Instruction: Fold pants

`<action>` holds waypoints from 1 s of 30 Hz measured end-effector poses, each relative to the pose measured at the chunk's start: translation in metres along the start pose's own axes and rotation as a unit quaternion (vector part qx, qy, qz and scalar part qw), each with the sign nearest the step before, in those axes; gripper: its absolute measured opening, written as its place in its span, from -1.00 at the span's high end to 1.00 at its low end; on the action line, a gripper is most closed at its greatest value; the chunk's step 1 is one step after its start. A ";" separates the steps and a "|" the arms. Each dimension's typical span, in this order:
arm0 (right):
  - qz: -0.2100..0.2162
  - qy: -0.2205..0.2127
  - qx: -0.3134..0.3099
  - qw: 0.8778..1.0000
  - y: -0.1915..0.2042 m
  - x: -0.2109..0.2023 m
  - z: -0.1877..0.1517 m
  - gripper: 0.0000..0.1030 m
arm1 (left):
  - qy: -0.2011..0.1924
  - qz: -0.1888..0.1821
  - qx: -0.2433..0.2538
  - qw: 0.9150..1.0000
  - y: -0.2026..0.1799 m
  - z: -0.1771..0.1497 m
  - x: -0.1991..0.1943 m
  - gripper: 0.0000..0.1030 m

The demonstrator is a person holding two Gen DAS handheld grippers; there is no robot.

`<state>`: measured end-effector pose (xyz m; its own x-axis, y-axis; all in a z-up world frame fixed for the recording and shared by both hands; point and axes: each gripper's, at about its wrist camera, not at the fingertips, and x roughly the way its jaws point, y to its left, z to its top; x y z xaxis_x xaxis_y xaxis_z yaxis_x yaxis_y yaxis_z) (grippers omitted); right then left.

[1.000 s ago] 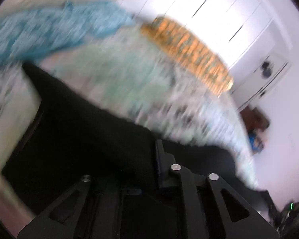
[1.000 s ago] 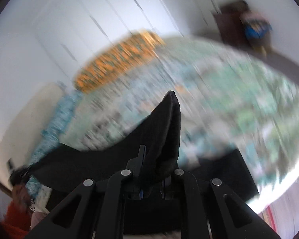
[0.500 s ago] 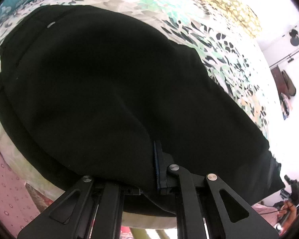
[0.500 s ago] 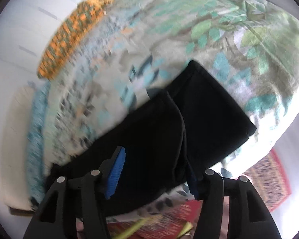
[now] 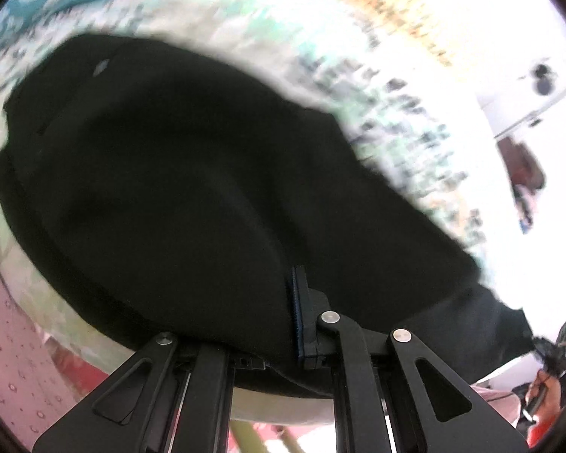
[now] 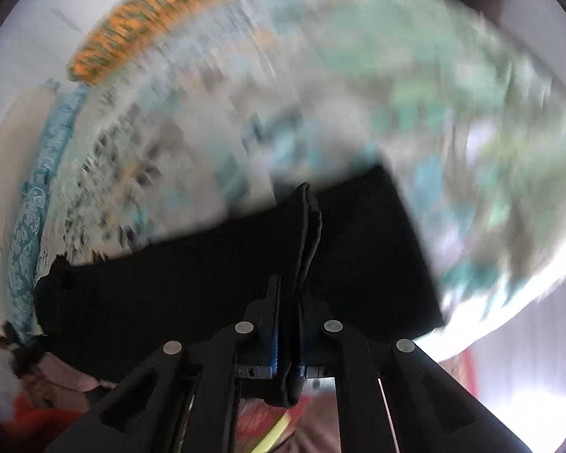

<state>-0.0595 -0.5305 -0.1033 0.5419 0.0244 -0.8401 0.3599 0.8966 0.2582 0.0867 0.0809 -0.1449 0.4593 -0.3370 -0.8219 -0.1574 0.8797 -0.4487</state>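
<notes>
Gripping the black pants [image 5: 192,188] at their near edge, your left gripper [image 5: 279,324] has cloth bunched against its one visible blue-edged finger; the other finger is buried under the fabric, so I judge it clenched on the pants but cannot see the pinch itself. From that gripper the garment spreads ahead and to the left, with what looks like the waistband end far off at the upper left, and it runs rightward as a narrowing leg toward your other hand. That long axis, lying across you from left to right, is what your coming fold turns on.

Your right gripper [image 6: 288,339] is clamped on a raised ridge of the same pants [image 6: 192,264], the fold standing up straight ahead between the fingers. Cloth lies to both sides of it: a long stretch to its left and a short squared end [image 6: 377,245] just to its right. This hand is nearer the leg end.

Beyond both grippers the leaf-print bedspread [image 6: 396,94] is open. An orange pillow [image 6: 151,11] sits far ahead, well apart. Both views are blurred.
</notes>
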 end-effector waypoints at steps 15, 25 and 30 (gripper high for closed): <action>-0.115 0.035 0.015 0.993 -0.029 0.028 0.000 0.85 | 0.069 0.027 0.078 0.994 -0.022 -0.029 0.031 0.81; -0.142 0.083 -0.017 0.986 -0.034 0.051 0.005 0.76 | 0.079 0.037 0.101 0.991 -0.040 -0.026 0.045 0.79; -0.190 0.042 -0.021 0.981 -0.044 0.032 0.006 0.23 | 0.082 0.039 0.105 0.990 -0.040 -0.026 0.047 0.76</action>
<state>-0.0531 -0.5718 -0.1384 0.3093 -0.2793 -0.9090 0.4903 0.8659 -0.0993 0.0919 0.0208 -0.1747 0.3022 -0.3005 -0.9046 0.0062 0.9496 -0.3134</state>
